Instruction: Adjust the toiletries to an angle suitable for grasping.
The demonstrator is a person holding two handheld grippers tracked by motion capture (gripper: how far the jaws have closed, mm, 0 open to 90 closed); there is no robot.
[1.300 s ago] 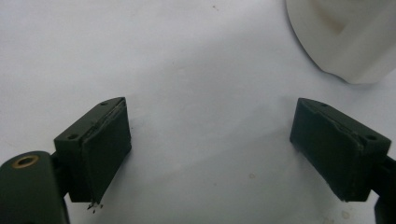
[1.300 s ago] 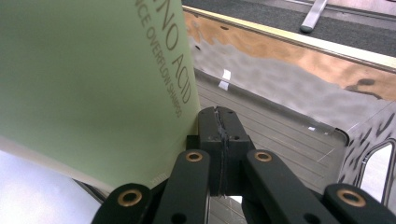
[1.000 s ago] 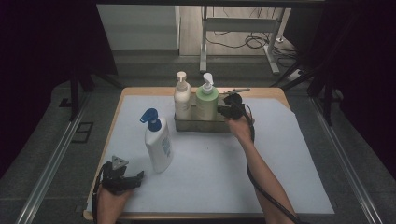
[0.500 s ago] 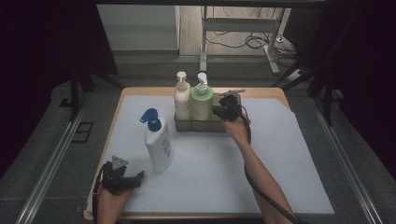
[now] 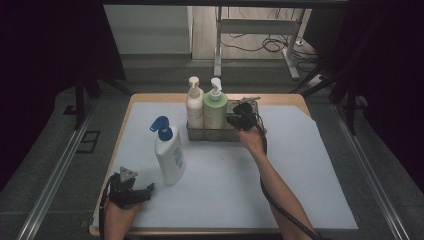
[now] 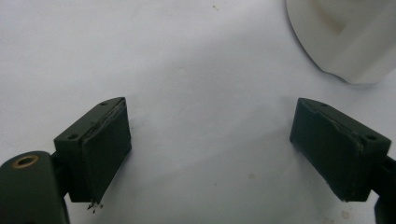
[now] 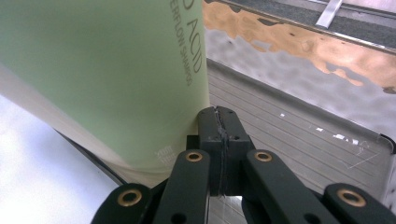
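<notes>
Green shampoo bottle [image 5: 215,111] stands in the metal tray [image 5: 248,137] beside the cream bottle [image 5: 194,106]. Right tongs [image 7: 218,122], closed empty, press against its side; a harder nudge could topple it. Left tongs [image 6: 210,144] gape wide over the desk [image 5: 280,170].

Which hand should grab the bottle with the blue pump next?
Probably the left. The left gripper sits open beside the blue-pump bottle, while the right gripper is shut, far off at the green bottle in the tray.
</notes>
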